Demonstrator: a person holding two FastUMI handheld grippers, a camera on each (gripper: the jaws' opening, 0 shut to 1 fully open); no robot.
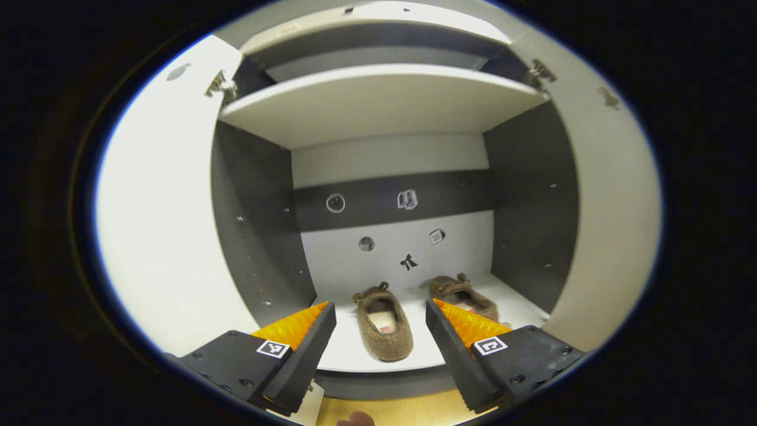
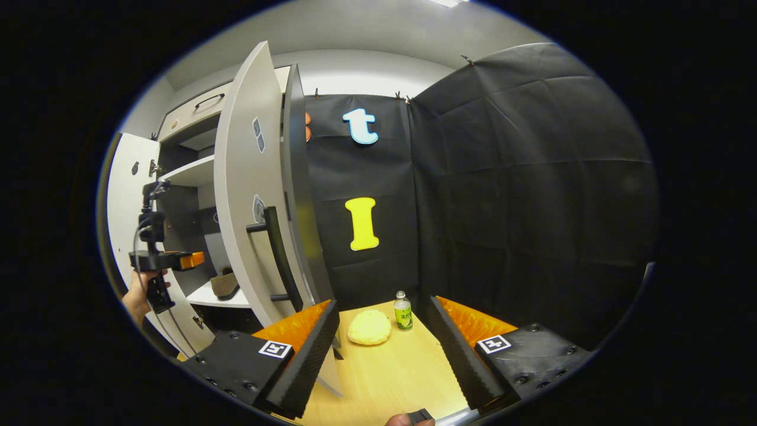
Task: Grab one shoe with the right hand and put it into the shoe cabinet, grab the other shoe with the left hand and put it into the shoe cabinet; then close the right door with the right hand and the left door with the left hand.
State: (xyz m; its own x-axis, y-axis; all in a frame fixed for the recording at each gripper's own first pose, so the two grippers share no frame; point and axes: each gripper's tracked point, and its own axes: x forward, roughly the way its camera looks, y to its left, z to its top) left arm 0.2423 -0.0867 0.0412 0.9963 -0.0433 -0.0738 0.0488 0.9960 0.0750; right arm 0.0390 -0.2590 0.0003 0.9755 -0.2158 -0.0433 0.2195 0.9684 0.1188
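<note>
Black cloth walls close off the booth behind a pale wooden floor, where a yellow lump (image 2: pixel 369 327) and a small bottle (image 2: pixel 403 310) sit near the wall. Both shoes already lie on the bottom shelf (image 1: pixel 349 355) of the cabinet (image 1: pixel 378 100): one shoe (image 1: pixel 385 328) near the shelf's front edge, the other shoe (image 1: pixel 464 293) farther back toward its right rear corner, well apart. They look soft and fuzzy, light and easily squashed, best pinched at the heel rim. By my reading only the doors remain. The left tongs (image 1: pixel 380 331) hang released and empty before the opening, the left door (image 1: pixel 159 236) swung wide beside them. The right tongs (image 2: pixel 383 331) are likewise spread and hold nothing, just beside the right door (image 2: pixel 245 195). That door is a stiff flat panel, probably light on its hinges; its dark bar handle (image 2: pixel 277 254) or outer edge would be the place to push. A hand (image 2: pixel 137 299) holds the left tongs farther off.
</note>
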